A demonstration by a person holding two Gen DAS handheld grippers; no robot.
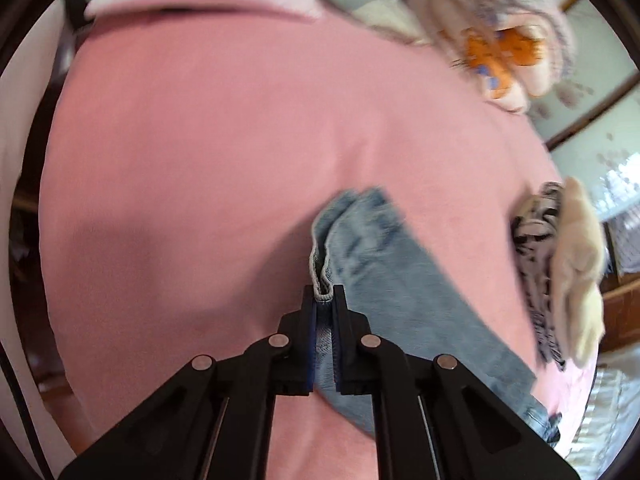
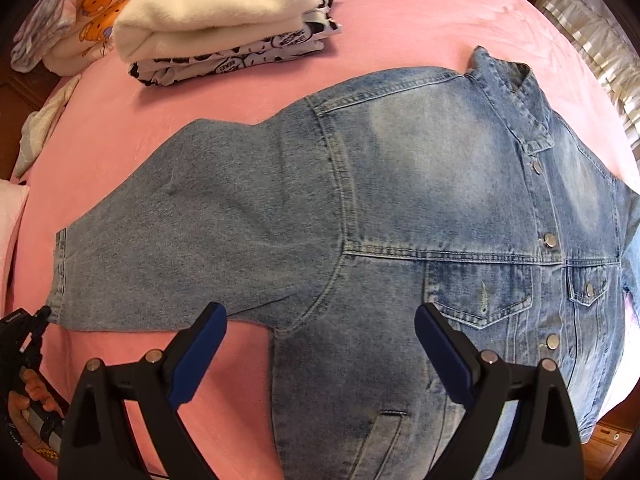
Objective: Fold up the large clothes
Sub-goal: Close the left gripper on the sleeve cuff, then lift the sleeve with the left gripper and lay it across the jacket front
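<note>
A light blue denim jacket [image 2: 400, 208] lies spread front up on a pink bed sheet [image 2: 400, 12], collar at the right, one sleeve stretched to the left. My left gripper [image 1: 324, 294] is shut on the cuff end of that sleeve [image 1: 360, 248]; the same gripper [image 2: 38, 316] shows at the sleeve's cuff in the right wrist view. My right gripper [image 2: 320, 324] is open and empty, held above the jacket's armpit and lower front.
A stack of folded clothes [image 2: 224, 24], cream fleece on top of black-and-white print, lies at the far side of the bed. A bear-print blanket [image 2: 80, 12] lies beside it. Wooden furniture and curtains surround the bed.
</note>
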